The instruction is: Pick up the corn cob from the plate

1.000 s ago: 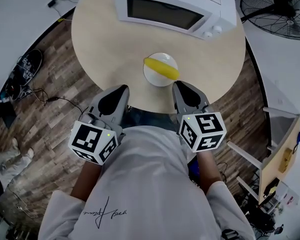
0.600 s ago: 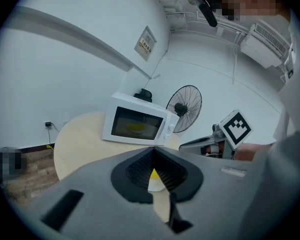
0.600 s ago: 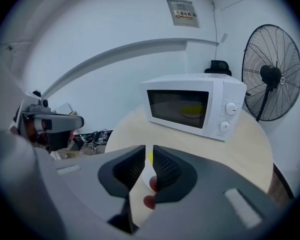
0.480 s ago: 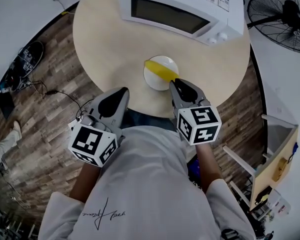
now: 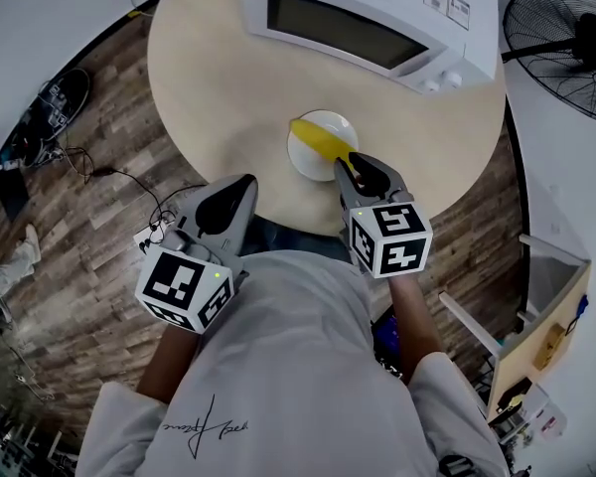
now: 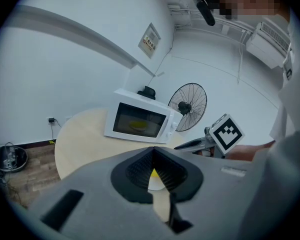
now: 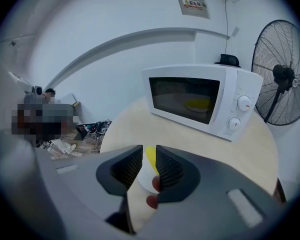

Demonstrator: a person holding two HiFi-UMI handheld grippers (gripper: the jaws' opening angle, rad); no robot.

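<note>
A smooth, bright yellow corn cob (image 5: 318, 139) lies slantwise across a small round white plate (image 5: 306, 160) on a round pale wooden desk (image 5: 209, 87). In the head view it runs from the plate's upper left to its lower right. It is a long, narrow piece, evenly coloured, and no kernels can be made out. The plate sits near the desk's front edge, just in front of a white microwave oven (image 5: 377, 18) with a dark door window.

The right gripper (image 5: 344, 163) points steeply down at the plate's near rim, its tips at the cob's lower end. In the right gripper view, its dark ribbed fingers (image 7: 129, 166) are opening, standing slightly apart. A strip of the yellow cob (image 7: 150, 156) shows through the gap above the white plate, and neither pad presses on it.

The left gripper (image 5: 248, 179) hovers at the desk's front edge, to the left of the plate and apart from it. Its fingers (image 6: 140, 169) are pressed together at the tips and pinch nothing. A sliver of yellow cob (image 6: 153, 173) shows beyond them.

A black standing fan (image 5: 566, 48) stands on the floor beside the desk.
</note>
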